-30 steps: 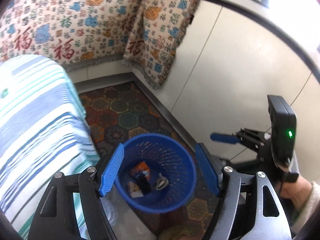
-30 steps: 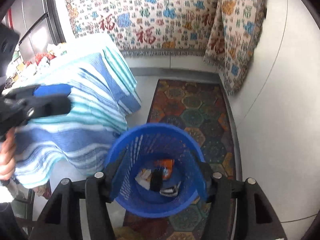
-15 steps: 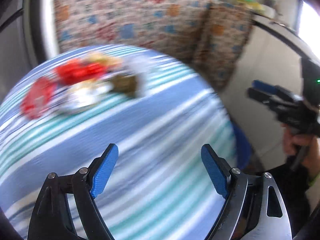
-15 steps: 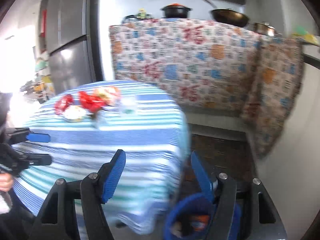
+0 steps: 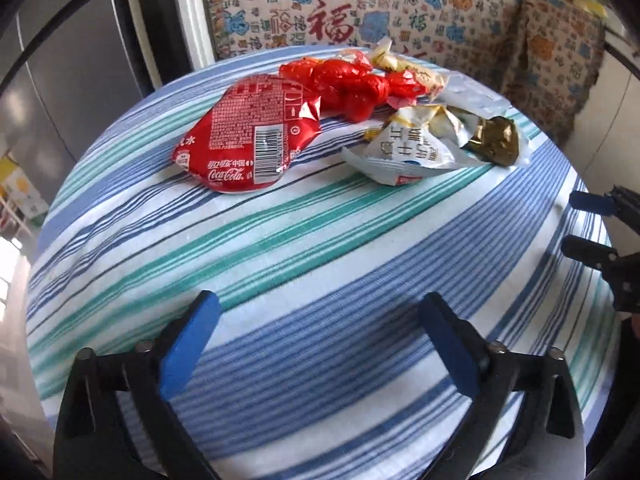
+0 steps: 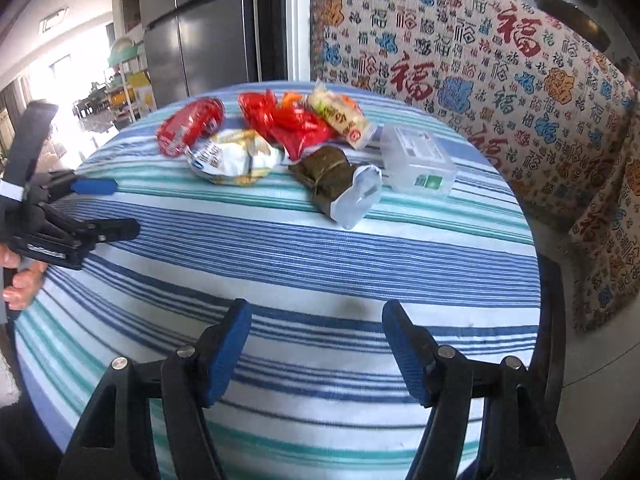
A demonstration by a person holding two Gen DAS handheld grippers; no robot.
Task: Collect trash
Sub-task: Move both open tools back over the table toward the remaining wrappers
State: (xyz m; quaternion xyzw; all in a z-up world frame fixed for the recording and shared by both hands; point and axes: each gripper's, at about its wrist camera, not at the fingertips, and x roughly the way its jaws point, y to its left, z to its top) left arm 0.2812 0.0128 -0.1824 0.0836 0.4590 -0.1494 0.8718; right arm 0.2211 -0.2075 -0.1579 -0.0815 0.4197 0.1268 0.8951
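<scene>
Left wrist view: left gripper (image 5: 316,340) over striped tablecloth (image 5: 320,248), jaws opening wide, nothing between. Trash at far side: red Coca-Cola label (image 5: 250,136) left, red plastic bag (image 5: 348,84) behind, white wrapper (image 5: 408,148) right. Right gripper (image 5: 588,224) at right edge.

Right wrist view: right gripper (image 6: 316,348) moderately wide, empty. Leaf-wrapped packet (image 6: 332,176) and clear plastic box (image 6: 418,160) at far right of pile.

"Coca-Cola" on red wrapper (image 5: 248,136)
</scene>
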